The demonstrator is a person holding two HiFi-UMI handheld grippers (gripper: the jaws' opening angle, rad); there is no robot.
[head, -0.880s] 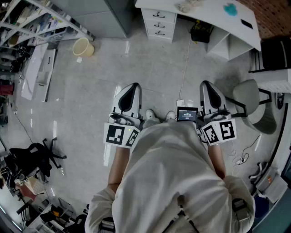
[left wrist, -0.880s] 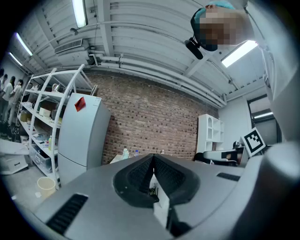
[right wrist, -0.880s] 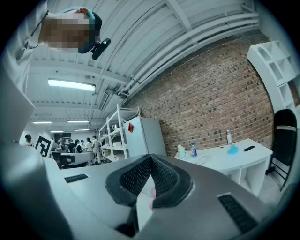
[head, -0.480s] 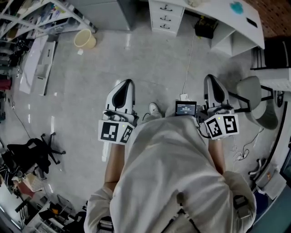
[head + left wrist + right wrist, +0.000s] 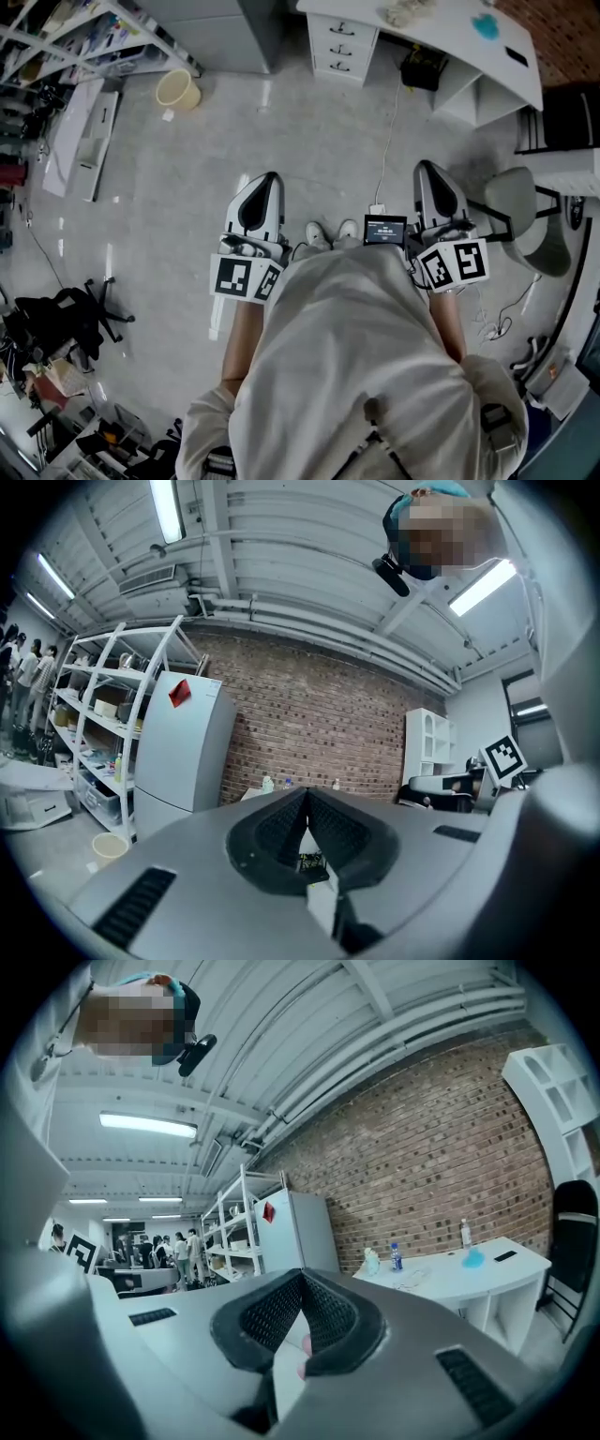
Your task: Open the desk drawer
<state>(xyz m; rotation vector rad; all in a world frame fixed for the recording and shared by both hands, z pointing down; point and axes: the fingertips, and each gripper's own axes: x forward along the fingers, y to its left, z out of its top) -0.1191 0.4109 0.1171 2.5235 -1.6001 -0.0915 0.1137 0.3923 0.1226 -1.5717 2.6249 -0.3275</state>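
While left claw point(image 5: 268, 178), right claw point(image 5: 425, 169) sit shut, desk drawers point(image 5: 343, 42) face them.

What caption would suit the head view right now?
Person stands on grey floor, left gripper and right gripper both shut, well short of the closed white three-drawer desk unit ahead.

Workshop interior, seen from above and level. Grey polished floor point(image 5: 309, 141); red brick wall point(image 5: 319, 724) behind a white desk point(image 5: 450, 37); grey cabinet point(image 5: 183, 752) just beside an open metal rack point(image 5: 103, 714); white shelf unit point(image 5: 427, 752) at the wall's right end; grey chair point(image 5: 525, 211) near the desk; cream bucket point(image 5: 175, 91) on the floor; tube lights point(image 5: 148, 1125) lit under a ribbed white ceiling point(image 5: 300, 564)
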